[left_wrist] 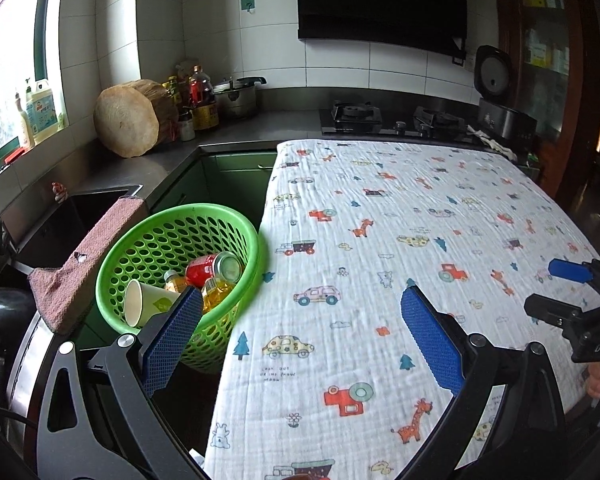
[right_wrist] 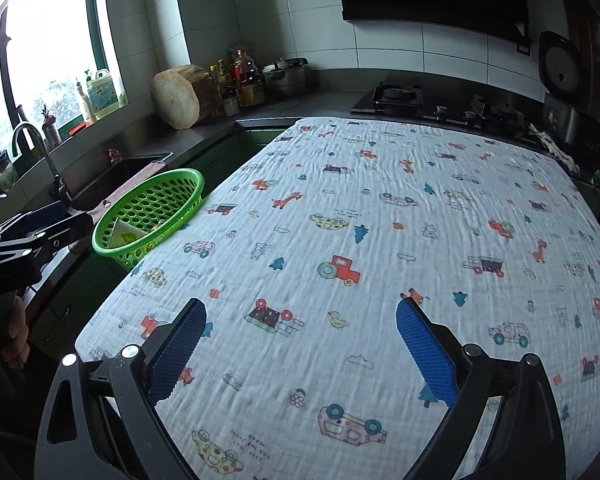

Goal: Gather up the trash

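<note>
A green plastic basket (left_wrist: 148, 240) stands left of the table and holds a red can (left_wrist: 208, 268), two bottles of yellow liquid (left_wrist: 216, 294) and a white paper cup (left_wrist: 140, 302). The basket also shows in the right wrist view (right_wrist: 140, 200). My left gripper (left_wrist: 300, 296) is open and empty, straddling the table's left edge beside the basket. My right gripper (right_wrist: 300, 308) is open and empty over the cloth; it also shows at the right of the left wrist view (left_wrist: 556, 288).
A table with a white cartoon-print cloth (left_wrist: 400, 260) fills the middle. A sink (left_wrist: 76, 212) with a pink towel (left_wrist: 84, 264) lies left. A wood block (left_wrist: 128, 120), bottles, a pot (left_wrist: 236, 96), a gas stove (left_wrist: 392, 120) and a rice cooker (left_wrist: 500, 116) line the counter.
</note>
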`<action>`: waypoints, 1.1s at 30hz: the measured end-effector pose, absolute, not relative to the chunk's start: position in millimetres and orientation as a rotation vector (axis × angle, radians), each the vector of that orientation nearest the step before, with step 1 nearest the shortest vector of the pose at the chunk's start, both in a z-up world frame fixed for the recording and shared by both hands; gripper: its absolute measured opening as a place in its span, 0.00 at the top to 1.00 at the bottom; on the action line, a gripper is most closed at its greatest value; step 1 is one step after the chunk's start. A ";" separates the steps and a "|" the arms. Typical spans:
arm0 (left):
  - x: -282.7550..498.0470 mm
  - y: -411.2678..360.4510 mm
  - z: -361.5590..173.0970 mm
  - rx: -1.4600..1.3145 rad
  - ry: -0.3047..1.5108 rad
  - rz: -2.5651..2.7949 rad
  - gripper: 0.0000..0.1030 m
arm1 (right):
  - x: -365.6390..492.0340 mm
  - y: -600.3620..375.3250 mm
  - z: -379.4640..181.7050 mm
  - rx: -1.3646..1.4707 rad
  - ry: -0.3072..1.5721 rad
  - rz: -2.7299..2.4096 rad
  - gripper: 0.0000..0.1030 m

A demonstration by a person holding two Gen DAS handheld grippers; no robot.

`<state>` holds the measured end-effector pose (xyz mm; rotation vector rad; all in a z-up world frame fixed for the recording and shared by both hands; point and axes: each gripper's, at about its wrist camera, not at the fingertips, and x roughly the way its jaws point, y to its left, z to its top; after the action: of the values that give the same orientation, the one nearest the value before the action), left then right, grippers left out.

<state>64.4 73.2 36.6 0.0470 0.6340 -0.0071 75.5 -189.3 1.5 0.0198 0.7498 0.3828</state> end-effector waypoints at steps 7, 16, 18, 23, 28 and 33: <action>56.8 62.5 30.5 0.038 0.642 0.002 0.05 | 62.7 -201.5 4.8 0.033 0.729 0.356 0.09; 49.8 50.6 28.4 0.007 0.640 -0.006 0.05 | 52.8 -203.6 7.1 0.012 0.713 0.340 0.09; 48.3 50.6 28.8 0.005 0.639 -0.003 0.05 | 51.9 -201.1 8.1 0.010 0.710 0.349 0.09; 43.0 53.5 28.3 0.002 0.641 0.032 0.05 | 51.3 -192.6 10.1 0.001 0.701 0.378 0.09; 38.4 60.3 27.9 -0.009 0.646 0.064 0.05 | 53.9 -185.3 11.7 -0.001 0.702 0.400 0.09; 34.0 67.1 29.6 -0.013 0.644 0.093 0.05 | 56.9 -177.0 11.7 -0.003 0.704 0.420 0.09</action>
<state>34.0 67.1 29.6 -0.0134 0.6436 0.0932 56.9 -177.0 11.7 -0.0033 0.7040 0.4202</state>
